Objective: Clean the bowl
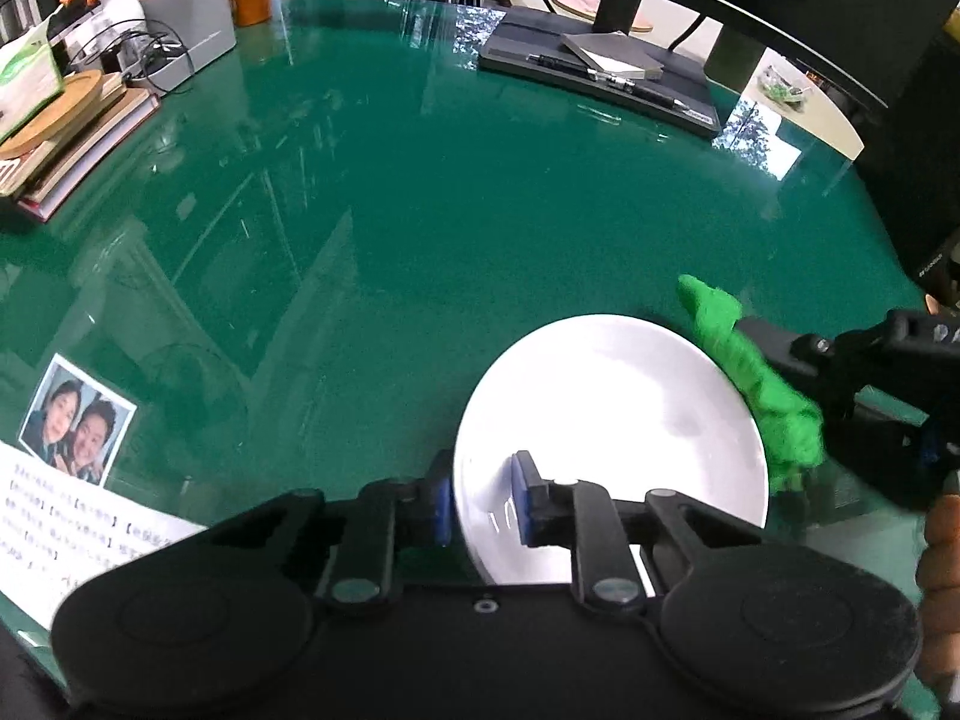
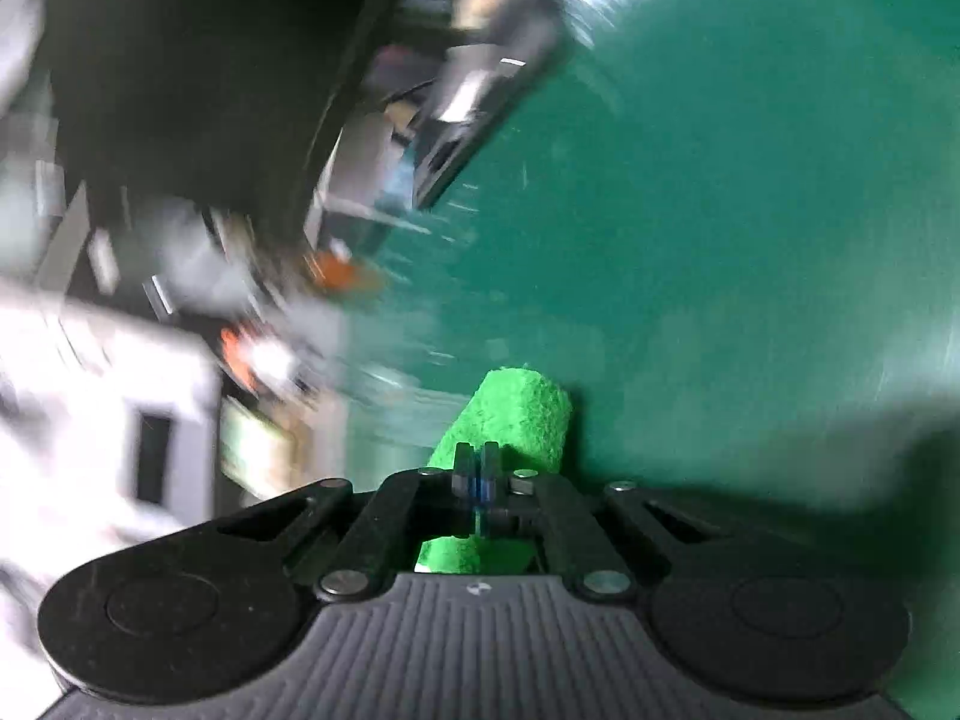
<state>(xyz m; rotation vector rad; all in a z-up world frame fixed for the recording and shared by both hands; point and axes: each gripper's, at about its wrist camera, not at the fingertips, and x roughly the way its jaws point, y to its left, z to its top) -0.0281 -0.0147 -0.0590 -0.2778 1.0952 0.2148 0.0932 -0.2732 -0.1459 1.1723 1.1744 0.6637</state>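
Left gripper (image 1: 483, 501) straddles the near rim of the white bowl (image 1: 612, 420): one blue pad outside the wall, the other inside, fingers closed onto the rim. Bowl sits tilted, low and right in my left wrist view, near the front edge of the green glass desk (image 1: 390, 210).

Right gripper (image 2: 477, 471) is fully pinched on a bright green cloth (image 2: 510, 420); pads meet with cloth squeezed between them. From the left wrist view that cloth (image 1: 756, 372) drapes against the bowl's far right rim, touching it.

Open green surface runs left of the bowl and beyond it, wide room to move. Photo (image 1: 78, 420) and printed sheet (image 1: 72, 534) lie under the glass at near left.

Further back: stacked books (image 1: 78, 138) at far left, black monitor base (image 1: 600, 69) at the rear edge.

Right wrist view is motion-blurred; left half unreadable, bowl out of frame there. Bowl's near bottom is cut off behind my left gripper body.
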